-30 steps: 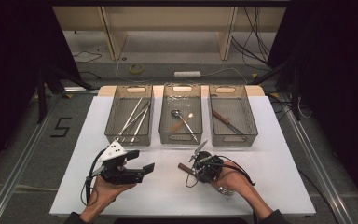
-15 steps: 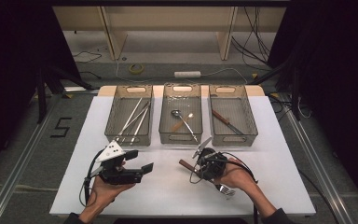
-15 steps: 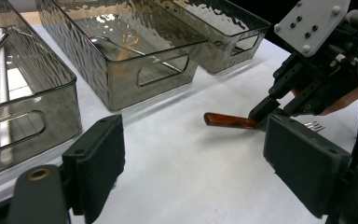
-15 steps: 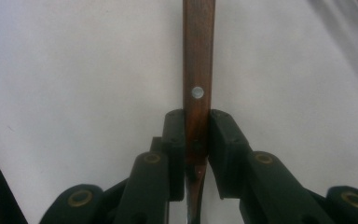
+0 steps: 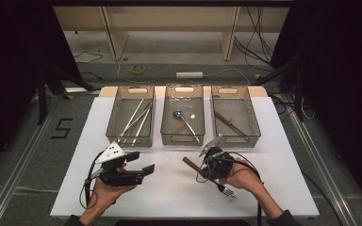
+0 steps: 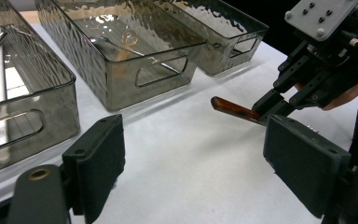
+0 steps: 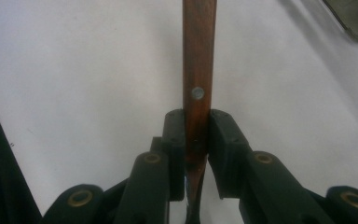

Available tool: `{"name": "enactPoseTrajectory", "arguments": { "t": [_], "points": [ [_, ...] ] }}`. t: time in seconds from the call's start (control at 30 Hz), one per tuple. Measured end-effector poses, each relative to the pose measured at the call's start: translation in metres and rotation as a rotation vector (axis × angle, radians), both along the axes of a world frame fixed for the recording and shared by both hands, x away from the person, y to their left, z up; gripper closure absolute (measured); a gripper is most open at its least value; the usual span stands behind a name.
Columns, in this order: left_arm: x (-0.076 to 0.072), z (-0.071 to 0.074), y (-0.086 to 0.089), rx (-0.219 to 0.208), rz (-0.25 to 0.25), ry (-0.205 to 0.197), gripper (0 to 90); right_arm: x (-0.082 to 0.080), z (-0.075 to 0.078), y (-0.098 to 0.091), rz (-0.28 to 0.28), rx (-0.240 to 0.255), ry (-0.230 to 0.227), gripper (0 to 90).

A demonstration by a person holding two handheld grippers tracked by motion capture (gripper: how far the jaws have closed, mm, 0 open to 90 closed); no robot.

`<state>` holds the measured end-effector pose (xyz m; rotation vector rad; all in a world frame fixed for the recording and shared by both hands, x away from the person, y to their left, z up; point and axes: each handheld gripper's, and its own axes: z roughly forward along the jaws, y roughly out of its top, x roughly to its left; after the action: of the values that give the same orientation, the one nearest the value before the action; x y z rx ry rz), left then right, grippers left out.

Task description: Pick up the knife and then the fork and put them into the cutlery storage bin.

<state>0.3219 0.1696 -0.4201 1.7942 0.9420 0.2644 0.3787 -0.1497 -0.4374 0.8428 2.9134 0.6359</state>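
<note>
Sorting step in hand — right gripper [image 5: 206,165] jaws clamped on wooden-handled fork [image 7: 198,79], lower centre of frame. Left gripper [image 5: 143,170] jaws open, empty. Next, likely: carry fork to a tray [image 5: 235,139] at upper right — matching tray unconfirmed.

Three clear bins [image 5: 184,140] are lining the far half of the white table [image 5: 169,193], blocking low passage there. Bare tabletop is lying open between the left gripper [image 5: 141,165] and the right gripper [image 5: 201,165], whose fork [image 5: 226,189] is projecting sideways.
</note>
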Motion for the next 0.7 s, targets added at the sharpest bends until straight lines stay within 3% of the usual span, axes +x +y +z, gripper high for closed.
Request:
{"name": "enactPoseTrajectory", "arguments": {
  "t": [0.23, 0.37, 0.57, 0.7],
  "points": [
    [0.003, -0.003, -0.009, 0.0, -0.008, 0.041, 20.9, -0.005, 0.002, 0.002, 0.027, 0.003, -0.011, 77.8],
    [0.013, -0.009, -0.024, -0.056, -0.034, 0.154, 23.7, -0.007, 0.002, 0.004, 0.041, 0.001, -0.017, 77.8],
    [0.031, -0.017, -0.055, -0.081, -0.057, 0.293, 28.7, -0.01, 0.002, 0.005, 0.052, -0.003, -0.03, 77.8],
    [0.041, -0.022, -0.075, -0.066, -0.07, 0.338, 31.8, -0.013, 0.003, 0.005, 0.058, -0.003, -0.044, 77.8]
  ]
}}
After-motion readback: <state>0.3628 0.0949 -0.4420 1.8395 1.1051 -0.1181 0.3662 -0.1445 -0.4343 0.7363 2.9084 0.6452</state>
